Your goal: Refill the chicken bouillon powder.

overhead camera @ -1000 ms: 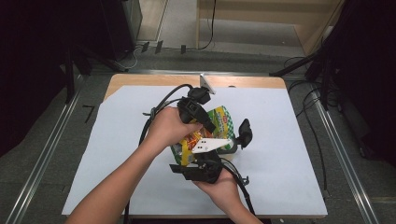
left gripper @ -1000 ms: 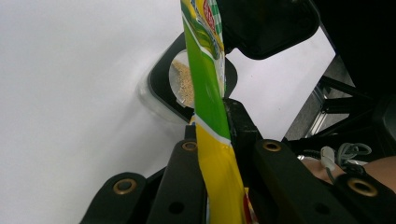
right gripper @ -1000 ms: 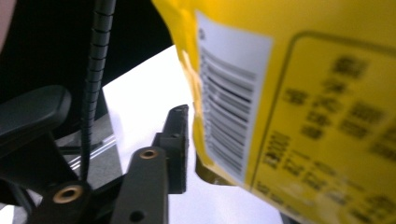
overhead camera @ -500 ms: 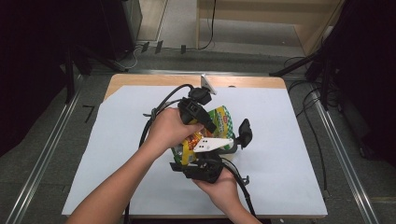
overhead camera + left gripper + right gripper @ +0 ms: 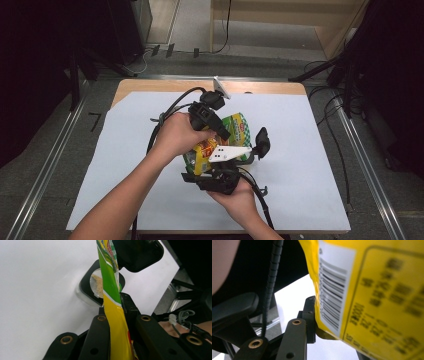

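A white sheet covers the bench (image 5: 125,165); grey floor and dark equipment surround it. The yellow-green pouch (image 5: 227,137) is held above the bench centre, long axis running from near edge to far edge. Left gripper (image 5: 212,117) fingers clamp its edge. Right gripper (image 5: 220,177) fingers grip its near end.

Packet (image 5: 220,145) between both grippers, above paper-covered table (image 5: 310,190), mid-table.

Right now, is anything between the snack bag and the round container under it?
Nothing visible. In the left gripper view the yellow-green snack bag, pinched by the left claw, hangs over the round container holding tan crumbs; the gap between looks free.
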`<act>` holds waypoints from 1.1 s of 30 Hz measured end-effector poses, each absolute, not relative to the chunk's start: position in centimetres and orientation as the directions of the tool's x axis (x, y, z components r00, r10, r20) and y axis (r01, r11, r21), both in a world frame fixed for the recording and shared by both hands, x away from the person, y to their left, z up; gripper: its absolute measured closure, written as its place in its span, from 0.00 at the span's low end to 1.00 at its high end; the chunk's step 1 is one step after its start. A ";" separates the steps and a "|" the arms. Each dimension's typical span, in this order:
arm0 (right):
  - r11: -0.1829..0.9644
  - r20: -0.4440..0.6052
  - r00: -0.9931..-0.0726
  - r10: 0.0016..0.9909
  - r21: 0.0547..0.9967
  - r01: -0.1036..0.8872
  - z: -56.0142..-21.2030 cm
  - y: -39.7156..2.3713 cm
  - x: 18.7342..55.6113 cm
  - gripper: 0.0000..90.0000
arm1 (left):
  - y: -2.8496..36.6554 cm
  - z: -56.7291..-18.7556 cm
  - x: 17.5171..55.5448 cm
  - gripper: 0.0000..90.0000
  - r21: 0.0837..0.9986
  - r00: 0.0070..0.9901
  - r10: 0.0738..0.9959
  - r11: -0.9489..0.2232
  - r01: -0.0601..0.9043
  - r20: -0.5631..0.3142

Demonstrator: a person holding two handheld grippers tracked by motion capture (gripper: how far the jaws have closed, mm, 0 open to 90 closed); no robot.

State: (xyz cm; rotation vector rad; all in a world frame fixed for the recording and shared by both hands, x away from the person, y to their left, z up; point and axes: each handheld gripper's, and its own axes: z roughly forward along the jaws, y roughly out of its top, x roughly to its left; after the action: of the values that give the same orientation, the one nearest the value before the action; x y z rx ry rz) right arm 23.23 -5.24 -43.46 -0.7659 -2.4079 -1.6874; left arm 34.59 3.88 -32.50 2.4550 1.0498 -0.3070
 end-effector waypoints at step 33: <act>0.267 0.287 -0.878 0.384 0.876 0.403 -42.9 -5.2 22.7 0.79 | 3.6 -32.2 35.1 0.94 0.349 0.681 0.646 -0.585 0.732 -0.345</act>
State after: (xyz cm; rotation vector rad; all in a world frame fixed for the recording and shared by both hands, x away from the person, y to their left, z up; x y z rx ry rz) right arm 22.75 -5.15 -42.86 -0.7716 -2.4868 -1.7268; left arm 35.10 3.64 -32.18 2.4278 1.0661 -0.2494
